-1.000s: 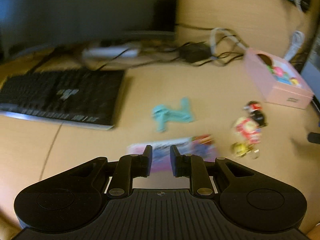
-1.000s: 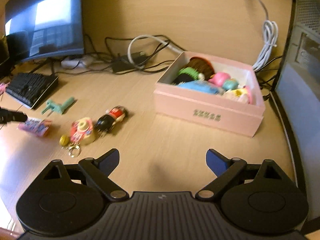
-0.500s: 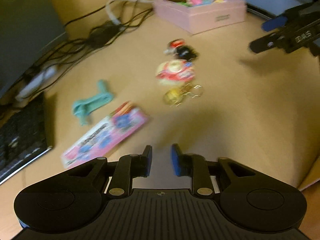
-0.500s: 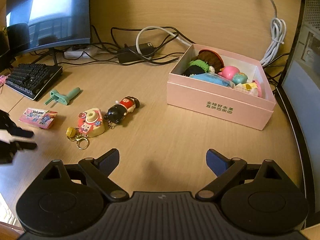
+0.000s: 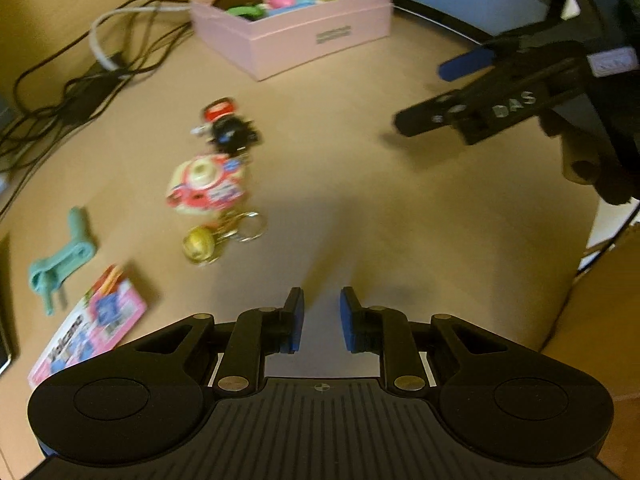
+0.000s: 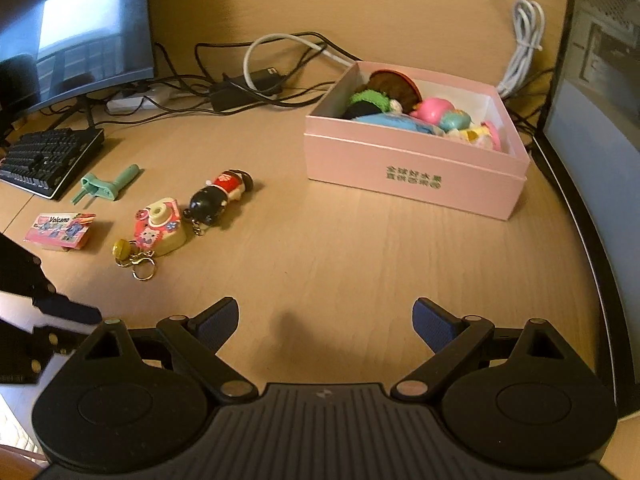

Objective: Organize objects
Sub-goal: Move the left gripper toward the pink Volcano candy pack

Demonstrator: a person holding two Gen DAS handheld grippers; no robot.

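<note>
Across the pale wooden desk (image 6: 360, 264) lie a pink camera-shaped keychain (image 6: 160, 228), a black-haired doll (image 6: 220, 196), and a pink card pack (image 5: 88, 320), blurred and partly hidden behind the narrowly parted, empty left gripper (image 5: 320, 320), while the right gripper (image 6: 324, 320) gapes wide before the pink cardboard box (image 6: 412, 176).

You are working at a light wooden desk (image 6: 360, 264) whose front edge curves round to your right. Along the back edge a dark monitor (image 6: 76, 28) stands in the far left corner, its screen reflecting a bright window. A black keyboard (image 6: 48, 156) lies below it near the left edge. Black cables (image 6: 224, 88) and a white cord (image 6: 524, 40) trail along the back. A computer case (image 6: 600, 120) flanks the right edge. The light is warm and dim.
</note>
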